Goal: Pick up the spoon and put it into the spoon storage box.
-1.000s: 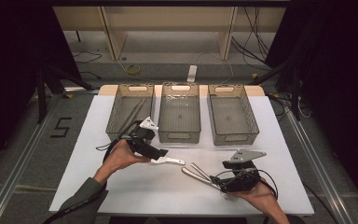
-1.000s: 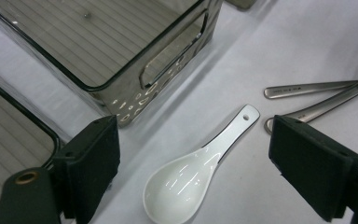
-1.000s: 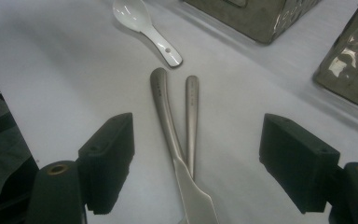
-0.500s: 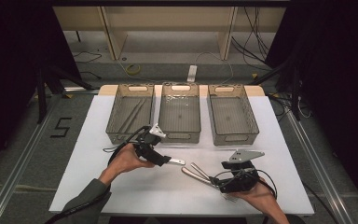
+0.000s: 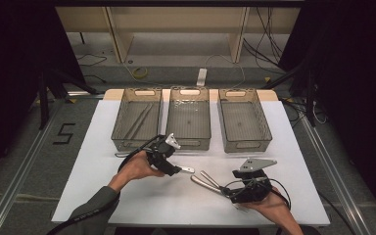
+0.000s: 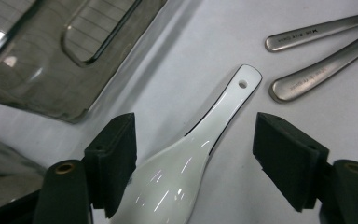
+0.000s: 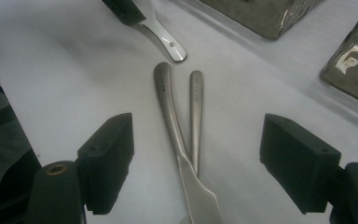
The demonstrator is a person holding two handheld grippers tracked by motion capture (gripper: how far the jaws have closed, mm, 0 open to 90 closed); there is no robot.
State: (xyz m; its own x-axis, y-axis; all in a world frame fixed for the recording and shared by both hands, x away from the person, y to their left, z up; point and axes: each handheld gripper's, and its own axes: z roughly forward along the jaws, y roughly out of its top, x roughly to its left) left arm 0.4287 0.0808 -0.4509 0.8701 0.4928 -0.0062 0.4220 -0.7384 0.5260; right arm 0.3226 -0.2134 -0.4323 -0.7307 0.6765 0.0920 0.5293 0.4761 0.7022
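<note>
The step in hand looks like picking up the white spoon point(image 6: 191, 158), which lies on the worktop point(image 5: 103, 196) just in front of the bins. The left gripper point(image 6: 193, 163) straddles its bowl; its jaws have just been closing but stand apart, not yet pressing. Next, it should clamp and lift. The right gripper point(image 7: 196, 168) waits, jaws apart, over two metal utensils point(image 7: 186, 140).

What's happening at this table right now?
A person works two tools over a white table with three bins. The left tool straddles a white spoon; its jaws have just been closing, but the pads are not yet pressing on it. The right tool sits open over two metal utensils lying crossed. Chopsticks lie in the left bin.
</note>
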